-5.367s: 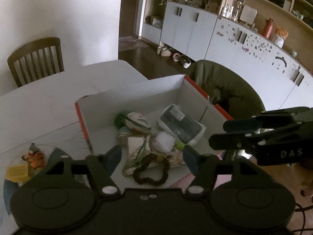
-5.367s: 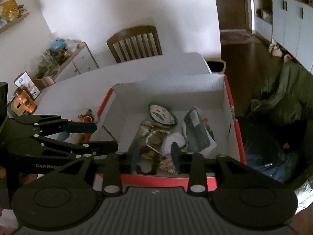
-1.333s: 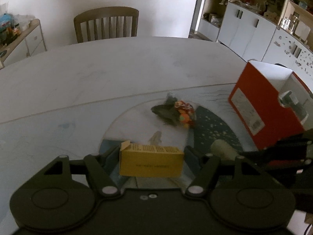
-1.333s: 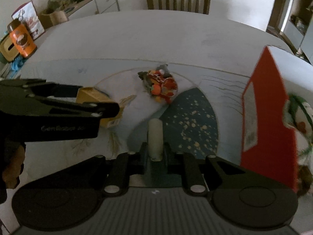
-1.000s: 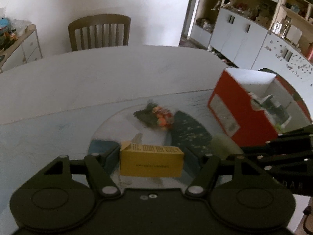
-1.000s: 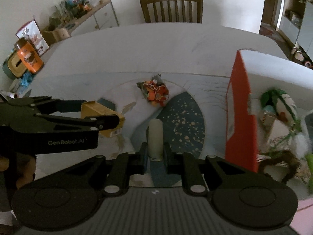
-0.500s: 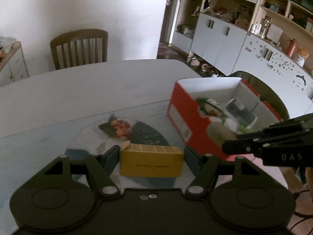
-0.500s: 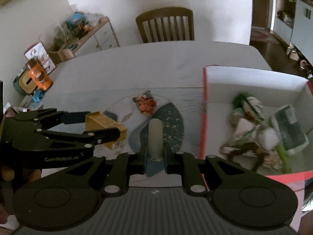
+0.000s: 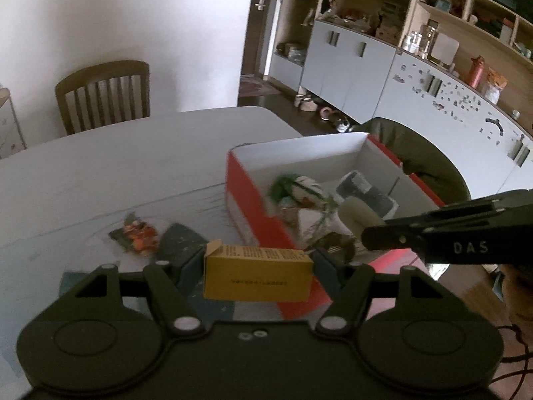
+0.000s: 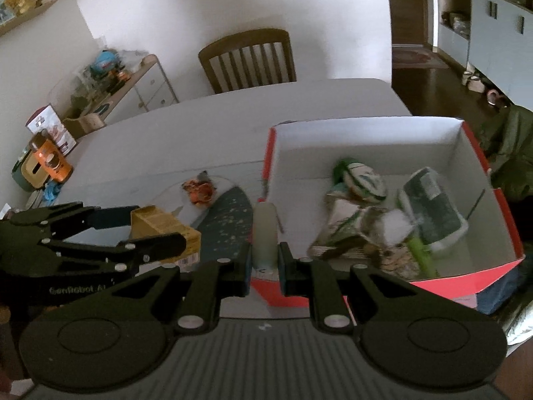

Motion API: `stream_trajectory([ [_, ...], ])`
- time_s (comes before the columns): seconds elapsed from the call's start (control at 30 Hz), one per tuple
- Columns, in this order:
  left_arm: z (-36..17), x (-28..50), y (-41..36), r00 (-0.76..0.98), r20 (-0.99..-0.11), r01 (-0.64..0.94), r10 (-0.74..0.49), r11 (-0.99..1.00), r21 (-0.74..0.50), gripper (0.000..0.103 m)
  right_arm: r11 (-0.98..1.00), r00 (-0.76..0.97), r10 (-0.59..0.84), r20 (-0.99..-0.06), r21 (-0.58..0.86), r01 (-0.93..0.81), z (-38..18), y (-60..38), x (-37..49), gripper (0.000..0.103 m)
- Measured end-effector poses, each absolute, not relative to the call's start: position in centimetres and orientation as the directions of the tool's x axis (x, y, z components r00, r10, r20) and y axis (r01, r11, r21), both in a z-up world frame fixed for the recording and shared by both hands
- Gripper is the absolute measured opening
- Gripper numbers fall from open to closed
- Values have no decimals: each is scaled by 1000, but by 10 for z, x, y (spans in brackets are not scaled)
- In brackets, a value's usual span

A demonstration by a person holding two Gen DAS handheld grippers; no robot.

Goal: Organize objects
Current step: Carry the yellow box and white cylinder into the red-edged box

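My left gripper (image 9: 258, 271) is shut on a small yellow carton (image 9: 256, 275), held crosswise in the air just left of the red box (image 9: 248, 206). The carton (image 10: 166, 230) and the left gripper (image 10: 156, 230) also show at the left of the right wrist view. My right gripper (image 10: 265, 260) is shut on a pale cream tube (image 10: 265, 230), which sticks forward above the near left corner of the red box (image 10: 366, 133). The tube (image 9: 358, 215) shows in the left wrist view over the box, at the tip of the right gripper (image 9: 373, 233). Several items lie inside the box.
An orange and green toy (image 10: 200, 190) lies on the round patterned mat (image 10: 226, 216) on the white table (image 10: 200, 126). A wooden chair (image 10: 248, 60) stands at the far side. An olive padded seat (image 9: 423, 163) sits right of the box, with cabinets (image 9: 349, 70) behind.
Both grippers have risen and swung right from the mat to the red box, carrying the yellow carton and the cream tube. The box now fills the right of both views.
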State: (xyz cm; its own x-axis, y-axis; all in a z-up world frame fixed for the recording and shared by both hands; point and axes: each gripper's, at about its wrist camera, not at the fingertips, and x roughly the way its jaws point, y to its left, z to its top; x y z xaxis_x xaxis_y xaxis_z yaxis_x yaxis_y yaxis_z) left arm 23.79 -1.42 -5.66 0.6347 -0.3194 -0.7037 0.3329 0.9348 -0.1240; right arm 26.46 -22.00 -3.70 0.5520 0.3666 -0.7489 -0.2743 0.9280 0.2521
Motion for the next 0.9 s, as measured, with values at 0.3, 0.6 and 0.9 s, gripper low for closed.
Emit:
stream_trajectory([
  [0.3,-56,251,-59,622,-708,372,-335,922,-109,70,945,579,326,-747,237,-225,-41,-275,278,15],
  [0.6,-71,275,-106,576,-745,399,-337,911,-104,70,959,569,283,-772,209,-193,-59,-315,306,15],
  [0.9,-93,302,-134,521,-796,371,-308,922,-115,70,963,527,264,-808,194,-185,-87,-332,337,15],
])
